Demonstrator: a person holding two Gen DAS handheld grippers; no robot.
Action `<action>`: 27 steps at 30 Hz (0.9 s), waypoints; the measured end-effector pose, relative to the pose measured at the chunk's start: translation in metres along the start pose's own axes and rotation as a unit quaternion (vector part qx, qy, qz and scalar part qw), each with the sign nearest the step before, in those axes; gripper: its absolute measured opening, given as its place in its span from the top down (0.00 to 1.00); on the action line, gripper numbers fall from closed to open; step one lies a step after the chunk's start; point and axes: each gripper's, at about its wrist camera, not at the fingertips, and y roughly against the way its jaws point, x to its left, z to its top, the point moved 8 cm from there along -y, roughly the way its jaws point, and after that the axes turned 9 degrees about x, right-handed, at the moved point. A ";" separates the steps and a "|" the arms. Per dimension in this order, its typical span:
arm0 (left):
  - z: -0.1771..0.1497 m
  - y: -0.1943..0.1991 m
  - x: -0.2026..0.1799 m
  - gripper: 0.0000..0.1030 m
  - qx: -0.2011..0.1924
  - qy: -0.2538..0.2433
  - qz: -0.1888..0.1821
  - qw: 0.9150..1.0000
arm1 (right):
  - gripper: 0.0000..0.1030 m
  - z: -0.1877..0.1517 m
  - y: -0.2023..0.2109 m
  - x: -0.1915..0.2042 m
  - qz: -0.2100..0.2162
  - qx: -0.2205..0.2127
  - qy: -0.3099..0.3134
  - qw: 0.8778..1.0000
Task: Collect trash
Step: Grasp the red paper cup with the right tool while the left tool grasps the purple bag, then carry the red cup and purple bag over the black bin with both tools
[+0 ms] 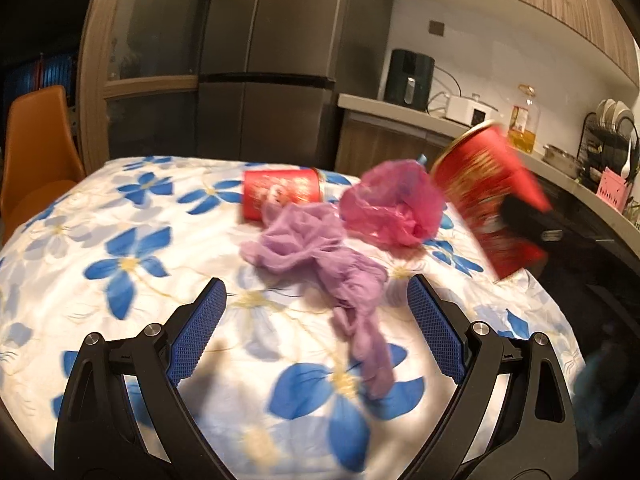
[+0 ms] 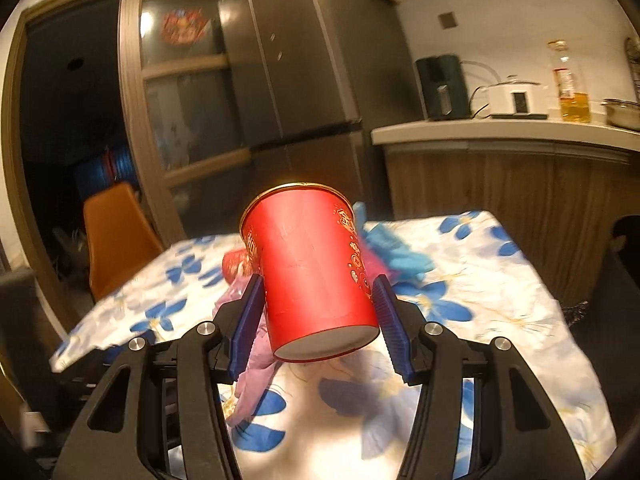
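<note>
The right gripper [image 2: 318, 300] pinches a red paper cup with gold print [image 2: 310, 272] between its blue pads, above the floral tablecloth [image 2: 500, 288]. The left gripper [image 1: 316, 312] hangs spread wide, crumpled purple plastic bag [image 1: 320, 256] just ahead between its fingers.

Orange chair [image 1: 38, 148] beside floral tablecloth [image 1: 120, 240]; grey fridge [image 1: 272, 60]; black air fryer [image 2: 442, 88] and oil bottle [image 2: 572, 84] on counter [image 2: 500, 130]
</note>
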 end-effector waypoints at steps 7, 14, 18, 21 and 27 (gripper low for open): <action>-0.013 -0.045 -0.013 0.34 0.075 -0.011 0.016 0.997 | 0.47 0.001 0.037 -0.013 -0.009 -0.028 -0.018 0.999; -0.019 -0.052 -0.017 0.87 0.099 -0.013 -0.012 0.995 | 0.47 -0.006 0.052 -0.021 -0.020 -0.031 -0.023 0.999; -0.019 -0.039 -0.024 0.95 0.088 -0.009 -0.033 0.996 | 0.47 -0.010 0.061 -0.025 -0.025 -0.033 -0.028 0.999; -0.016 -0.015 -0.032 0.96 0.060 -0.013 -0.048 0.997 | 0.47 -0.011 0.069 -0.030 -0.030 -0.038 -0.031 0.998; 0.001 0.043 -0.054 0.96 -0.006 -0.029 -0.085 0.996 | 0.47 -0.012 0.085 -0.041 -0.039 -0.048 -0.042 0.997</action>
